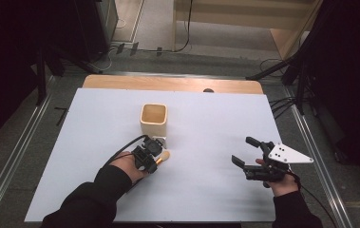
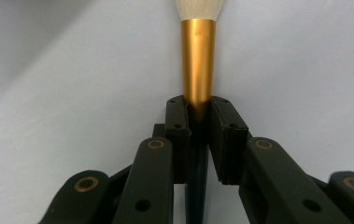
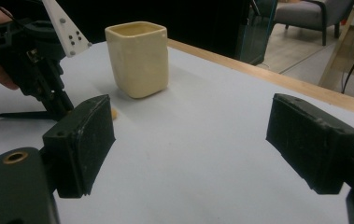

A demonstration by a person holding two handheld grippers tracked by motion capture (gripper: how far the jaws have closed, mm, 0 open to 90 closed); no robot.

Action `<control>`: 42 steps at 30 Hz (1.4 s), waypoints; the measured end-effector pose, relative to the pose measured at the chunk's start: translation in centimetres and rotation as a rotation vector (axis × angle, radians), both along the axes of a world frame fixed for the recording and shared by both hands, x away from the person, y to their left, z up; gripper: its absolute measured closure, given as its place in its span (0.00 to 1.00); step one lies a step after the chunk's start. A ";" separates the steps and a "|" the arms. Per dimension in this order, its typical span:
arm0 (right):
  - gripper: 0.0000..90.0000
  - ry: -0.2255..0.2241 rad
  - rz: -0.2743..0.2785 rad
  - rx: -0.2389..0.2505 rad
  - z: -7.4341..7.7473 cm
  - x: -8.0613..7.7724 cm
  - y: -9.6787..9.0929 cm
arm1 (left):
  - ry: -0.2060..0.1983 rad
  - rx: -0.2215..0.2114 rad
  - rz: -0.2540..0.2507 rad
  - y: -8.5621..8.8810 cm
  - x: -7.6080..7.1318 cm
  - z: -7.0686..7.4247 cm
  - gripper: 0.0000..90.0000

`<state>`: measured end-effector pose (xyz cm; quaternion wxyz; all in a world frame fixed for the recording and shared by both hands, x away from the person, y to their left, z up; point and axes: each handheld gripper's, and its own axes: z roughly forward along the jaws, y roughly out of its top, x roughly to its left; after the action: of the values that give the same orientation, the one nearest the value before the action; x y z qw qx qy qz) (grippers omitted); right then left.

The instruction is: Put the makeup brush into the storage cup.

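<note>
A makeup brush (image 2: 198, 65) with a gold ferrule, pale bristles and a black handle lies low over the white table cover (image 1: 206, 123). My left gripper (image 2: 198, 109) is shut on it where the ferrule meets the handle. From above, the left gripper (image 1: 156, 158) sits just in front of a cream square cup (image 1: 153, 120), the brush head (image 1: 165, 155) poking out to the right. The cup (image 3: 138, 58) stands upright and looks hollow. My right gripper (image 1: 242, 150) hovers at the right, open, nothing between its pads (image 3: 83, 140).
The table's wooden back edge (image 1: 173, 84) shows beyond the white cover. Metal rails (image 1: 315, 156) run along both sides, and cables (image 1: 282, 102) lie on the floor. A chair (image 3: 315, 14) stands far off. Bare cover lies between the two grippers.
</note>
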<state>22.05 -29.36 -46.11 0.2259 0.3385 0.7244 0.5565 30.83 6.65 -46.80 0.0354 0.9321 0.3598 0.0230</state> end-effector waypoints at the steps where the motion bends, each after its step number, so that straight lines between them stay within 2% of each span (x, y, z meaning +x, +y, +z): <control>1: 0.18 0.008 -0.001 0.001 0.0 0.0 0.0 | -0.001 -0.004 -0.001 0.0 0.0 0.0 0.88; 6: 0.16 0.040 -0.006 0.010 -0.2 0.1 0.0 | 0.006 -0.029 0.010 0.4 0.2 0.3 0.88; 7: 0.16 0.043 -0.006 0.014 -0.2 0.1 0.0 | 0.009 -0.046 0.016 0.5 0.3 0.6 0.88; 9: 0.16 0.070 0.005 0.030 -0.2 0.2 0.0 | 0.012 -0.061 0.019 0.6 0.3 1.0 0.88; 12: 0.16 0.095 0.011 0.022 -0.2 0.2 0.0 | 0.031 -0.107 0.018 0.9 0.3 1.9 0.88; 13: 0.16 0.121 0.020 0.016 -0.3 0.3 0.2 | 0.021 -0.145 0.016 1.1 0.3 2.5 0.88; 14: 0.16 0.124 0.027 0.013 -0.4 0.3 0.2 | 0.021 -0.145 0.016 1.1 0.3 2.5 0.88; 16: 0.16 0.133 0.033 0.014 -0.4 0.3 0.3 | 0.012 -0.186 0.009 1.3 0.3 3.2 0.88; 17: 0.16 0.136 0.040 0.015 -0.4 0.3 0.4 | 0.022 -0.209 0.012 1.5 0.3 3.5 0.88; 20: 0.16 0.158 0.050 0.002 -0.4 0.3 0.6 | 0.004 -0.269 -0.001 2.0 0.1 4.4 0.88; 22: 0.16 0.161 0.037 -0.006 -0.4 0.3 0.7 | -0.010 -0.307 -0.010 2.3 0.0 4.9 0.88; 23: 0.16 0.168 0.001 -0.010 -0.4 0.4 0.9 | -0.019 -0.326 -0.018 2.5 -0.1 5.1 0.88; 28: 0.16 0.172 -0.030 0.000 -0.3 0.4 1.1 | -0.039 -0.414 -0.024 3.3 -0.2 6.2 0.88; 32: 0.16 0.178 -0.022 0.006 -0.3 0.4 1.5 | -0.064 -0.482 -0.035 3.8 -0.4 6.9 0.88; 33: 0.16 0.174 -0.010 0.008 -0.2 0.4 1.6 | -0.083 -0.524 -0.042 4.1 -0.5 7.1 0.88; 34: 0.16 0.174 -0.010 0.008 -0.2 0.4 1.6 | -0.083 -0.524 -0.042 4.1 -0.5 7.1 0.88; 35: 0.16 0.177 -0.001 0.013 -0.2 0.3 1.6 | -0.088 -0.567 -0.043 4.4 -0.6 7.3 0.88; 39: 0.16 0.194 0.006 0.028 -0.2 0.4 1.5 | -0.100 -0.594 -0.046 4.6 -0.8 7.3 0.88; 41: 0.16 0.201 0.002 0.034 -0.2 0.4 1.5 | -0.110 -0.628 -0.042 4.8 -0.9 7.3 0.88; 42: 0.16 0.200 0.001 0.031 -0.2 0.4 1.4 | -0.129 -0.649 -0.040 4.9 -1.0 7.3 0.88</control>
<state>22.44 -27.91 -46.35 0.1468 0.3957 0.7348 0.5311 29.80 11.54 -39.53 0.3535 0.8757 0.3270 -0.0344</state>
